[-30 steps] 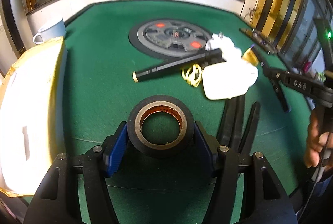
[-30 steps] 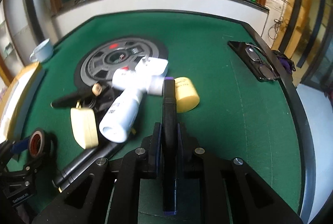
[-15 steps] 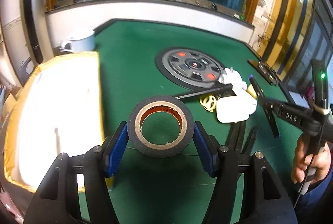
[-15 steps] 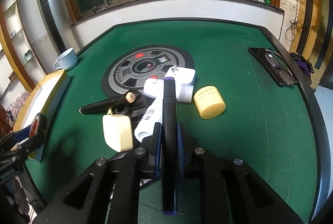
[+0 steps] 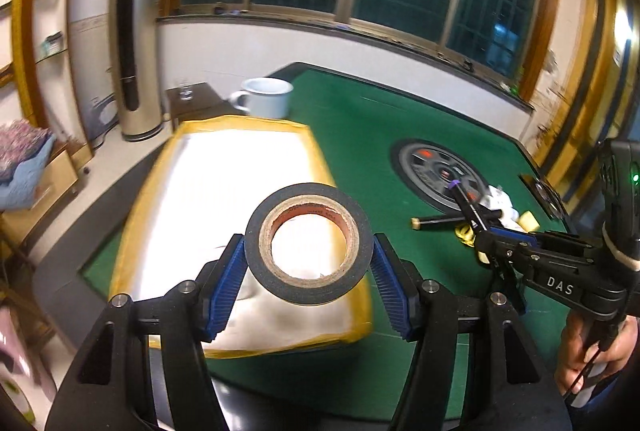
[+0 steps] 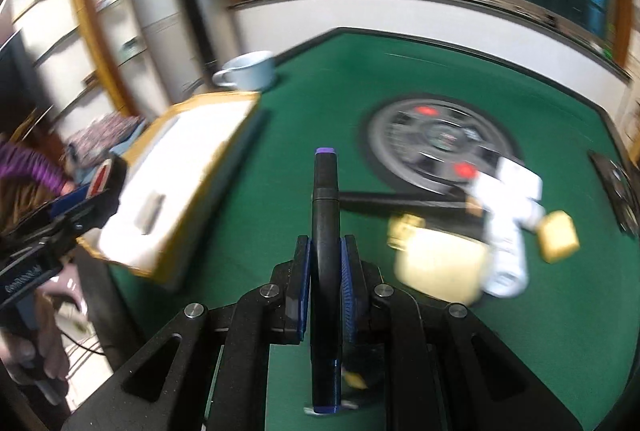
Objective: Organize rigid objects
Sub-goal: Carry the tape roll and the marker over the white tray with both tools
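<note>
My left gripper [image 5: 308, 271] is shut on a roll of black tape [image 5: 309, 243] and holds it in the air over the near end of a yellow-edged box with a white inside [image 5: 224, 191]. My right gripper [image 6: 325, 271] is shut on a black marker with a purple cap [image 6: 326, 215], held above the green table; it also shows in the left wrist view [image 5: 508, 251]. The box shows at the left of the right wrist view [image 6: 188, 171], with the left gripper [image 6: 80, 203] over its near corner.
A white mug [image 5: 266, 101] stands behind the box. On the green table [image 5: 360, 135] lie a round grey disc [image 6: 436, 143], a black rod [image 6: 400, 203], white bottles [image 6: 508, 215], a cream box [image 6: 440, 267] and a yellow cap [image 6: 558, 237]. Glasses lie at the right edge [image 6: 616, 187].
Both grippers have swung left and risen. The tape roll has gone from above the green felt to above the box. The marker now points toward the box side of the table.
</note>
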`<action>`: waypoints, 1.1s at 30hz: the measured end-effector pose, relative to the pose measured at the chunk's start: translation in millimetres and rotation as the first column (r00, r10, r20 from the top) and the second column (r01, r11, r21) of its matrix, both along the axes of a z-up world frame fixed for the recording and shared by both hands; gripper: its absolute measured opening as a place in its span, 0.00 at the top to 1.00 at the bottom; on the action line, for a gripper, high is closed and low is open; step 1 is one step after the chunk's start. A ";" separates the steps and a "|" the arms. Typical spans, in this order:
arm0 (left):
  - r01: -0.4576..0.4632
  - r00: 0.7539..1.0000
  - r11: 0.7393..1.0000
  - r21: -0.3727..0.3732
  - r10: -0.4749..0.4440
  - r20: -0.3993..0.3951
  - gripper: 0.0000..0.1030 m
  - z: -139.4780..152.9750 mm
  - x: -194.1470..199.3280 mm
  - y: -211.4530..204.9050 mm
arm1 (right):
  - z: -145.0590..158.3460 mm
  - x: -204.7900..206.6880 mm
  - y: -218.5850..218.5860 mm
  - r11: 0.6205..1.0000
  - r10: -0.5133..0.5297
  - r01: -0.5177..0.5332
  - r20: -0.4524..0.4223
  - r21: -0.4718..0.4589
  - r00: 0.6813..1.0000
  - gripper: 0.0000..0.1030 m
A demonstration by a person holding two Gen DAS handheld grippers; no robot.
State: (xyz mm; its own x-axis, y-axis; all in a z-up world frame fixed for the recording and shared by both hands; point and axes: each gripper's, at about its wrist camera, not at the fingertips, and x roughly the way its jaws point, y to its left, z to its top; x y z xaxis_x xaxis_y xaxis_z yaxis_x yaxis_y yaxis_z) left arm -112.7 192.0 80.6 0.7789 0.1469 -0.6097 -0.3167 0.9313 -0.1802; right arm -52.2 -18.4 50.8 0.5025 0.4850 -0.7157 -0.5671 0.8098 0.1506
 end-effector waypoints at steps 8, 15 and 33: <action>-0.110 0.994 0.994 -0.017 0.109 -0.030 0.41 -9.1 -15.9 40.6 | 13.5 -11.4 91.1 0.983 0.185 -0.184 -0.026 0.025 0.982 0.87; -0.166 0.985 0.986 -0.032 0.164 -0.046 0.41 -17.0 -27.0 64.6 | -6.9 -16.5 149.9 0.961 0.278 -0.276 -0.111 0.029 0.954 0.87; -0.135 0.990 0.989 -0.051 0.133 -0.056 0.41 -26.3 -21.5 71.7 | 1.0 6.7 158.2 0.973 0.229 -0.219 -0.183 0.071 0.956 0.87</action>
